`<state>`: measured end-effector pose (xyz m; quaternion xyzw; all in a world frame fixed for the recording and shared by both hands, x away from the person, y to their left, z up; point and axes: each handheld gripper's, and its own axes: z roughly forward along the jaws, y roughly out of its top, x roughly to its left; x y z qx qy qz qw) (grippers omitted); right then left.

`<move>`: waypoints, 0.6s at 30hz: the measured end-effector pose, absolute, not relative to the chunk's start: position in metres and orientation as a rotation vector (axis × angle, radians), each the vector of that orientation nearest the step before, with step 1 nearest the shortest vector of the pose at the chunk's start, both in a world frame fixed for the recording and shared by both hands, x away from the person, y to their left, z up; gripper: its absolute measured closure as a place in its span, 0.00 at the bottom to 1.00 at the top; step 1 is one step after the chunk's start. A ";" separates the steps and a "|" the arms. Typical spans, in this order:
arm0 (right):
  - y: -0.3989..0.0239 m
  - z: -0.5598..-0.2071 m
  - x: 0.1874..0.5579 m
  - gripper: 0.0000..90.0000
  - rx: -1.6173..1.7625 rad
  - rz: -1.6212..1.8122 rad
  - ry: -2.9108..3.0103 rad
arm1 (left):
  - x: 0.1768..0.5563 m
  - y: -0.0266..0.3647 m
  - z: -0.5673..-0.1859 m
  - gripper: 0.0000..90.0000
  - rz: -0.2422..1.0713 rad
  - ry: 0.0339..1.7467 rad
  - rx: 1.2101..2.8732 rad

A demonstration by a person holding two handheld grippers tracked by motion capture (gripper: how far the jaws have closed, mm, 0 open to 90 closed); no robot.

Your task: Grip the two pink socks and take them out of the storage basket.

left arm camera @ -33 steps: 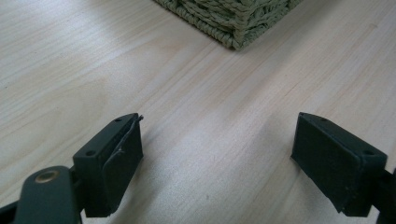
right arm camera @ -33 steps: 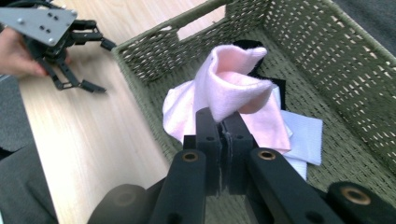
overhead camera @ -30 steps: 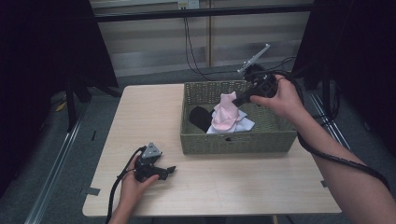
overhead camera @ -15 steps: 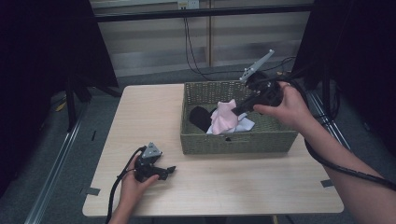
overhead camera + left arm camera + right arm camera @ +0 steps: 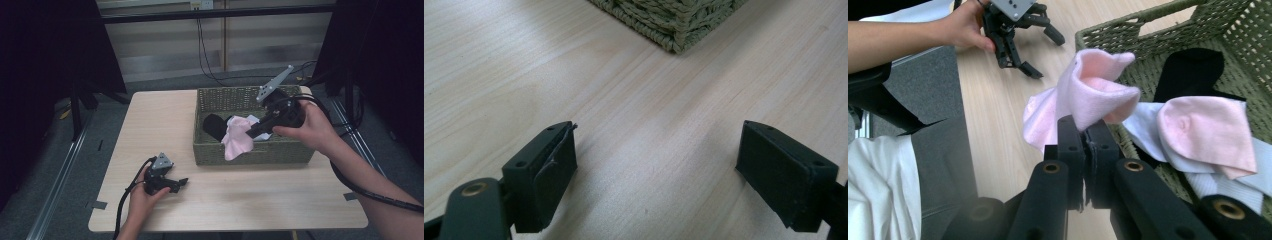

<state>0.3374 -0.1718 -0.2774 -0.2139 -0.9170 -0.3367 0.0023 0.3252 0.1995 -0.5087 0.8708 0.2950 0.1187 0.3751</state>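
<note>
left gripper [image 5: 181,183] rests low on the table [image 5: 160,120], near its front-left edge, jaws spread wide with nothing between them; its own view looks over bare light wood grain to a corner of the basket [image 5: 674,20].

woven green basket [image 5: 220,155] sits right of centre. inside: a black sock [image 5: 214,126], white fabric, and a second pink sock [image 5: 1208,130] lying on the pile.

right gripper [image 5: 251,131] held above the basket's near wall, jaws pressed together on a pink sock [image 5: 236,142], which hangs clear of the pile and droops over the near rim.

judgement: the step looks like lifting this sock out. to do it well, raise it until the trailing end clears the rim before moving toward the table, so the weave does not snag it; the pinch is on a fold, so avoid jerks.

surface: pale wood laminate, tape marks at the edges. room: grey floor, dark curtains on both sides, cables hanging down the back wall.
</note>
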 end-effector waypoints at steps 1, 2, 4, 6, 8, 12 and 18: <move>-0.172 -0.279 0.336 0.97 -0.674 -1.049 -2.866 | 0.325 0.199 -0.509 0.17 0.304 0.755 2.228; -0.172 -0.279 0.336 0.97 -0.674 -1.049 -2.866 | 0.325 0.199 -0.509 0.17 0.304 0.755 2.228; -0.171 -0.283 0.335 0.97 -0.662 -1.050 -2.859 | 0.325 0.199 -0.509 0.17 0.303 0.755 2.228; -0.169 -0.290 0.333 0.97 -0.666 -1.026 -2.850 | 0.325 0.199 -0.509 0.17 0.304 0.755 2.228; -0.168 -0.296 0.332 0.97 -0.657 -1.010 -2.849 | 0.325 0.199 -0.509 0.17 0.304 0.755 2.228; -0.163 -0.306 0.330 0.96 -0.654 -0.983 -2.848 | 0.325 0.199 -0.509 0.17 0.303 0.755 2.228; -0.158 -0.315 0.328 0.85 -0.642 -0.965 -2.843 | 0.325 0.199 -0.509 0.17 0.303 0.755 2.228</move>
